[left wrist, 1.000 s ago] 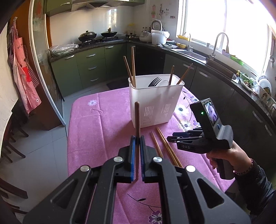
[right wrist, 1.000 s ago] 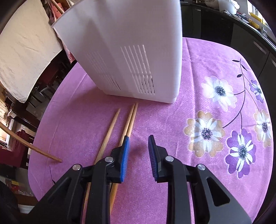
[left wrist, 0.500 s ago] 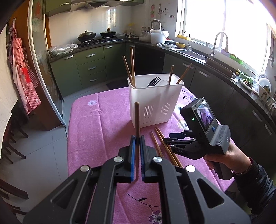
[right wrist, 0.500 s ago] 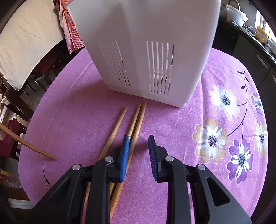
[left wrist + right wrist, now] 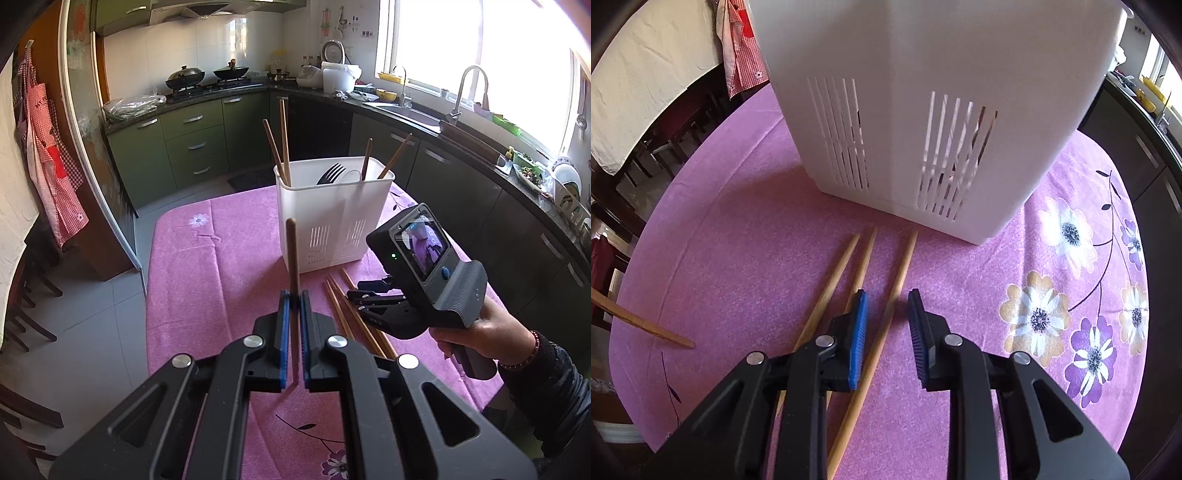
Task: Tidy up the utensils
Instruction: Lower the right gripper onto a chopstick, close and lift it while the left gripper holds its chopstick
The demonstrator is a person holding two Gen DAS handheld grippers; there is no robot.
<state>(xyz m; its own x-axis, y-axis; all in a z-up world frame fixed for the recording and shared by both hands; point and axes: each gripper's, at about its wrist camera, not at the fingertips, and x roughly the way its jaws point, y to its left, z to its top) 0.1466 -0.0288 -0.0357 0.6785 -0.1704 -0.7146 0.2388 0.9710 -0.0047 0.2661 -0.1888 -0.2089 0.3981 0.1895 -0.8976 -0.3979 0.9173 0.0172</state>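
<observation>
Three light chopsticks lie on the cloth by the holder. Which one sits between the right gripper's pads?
The rightmost chopstick, lying apart from the other two. It runs between the right gripper, whose jaws are closing; the pair lies left of it.

tablecloth (image 5: 746, 236): pink-purple, printed with white, tan and violet flowers on dark stems | utensil holder (image 5: 923, 110): white, slotted | chopsticks on table (image 5: 886, 321): pale wood | held chopstick (image 5: 293, 254): dark brown | gripper pads (image 5: 858, 336): blue | apron (image 5: 51, 166): red-white check
</observation>
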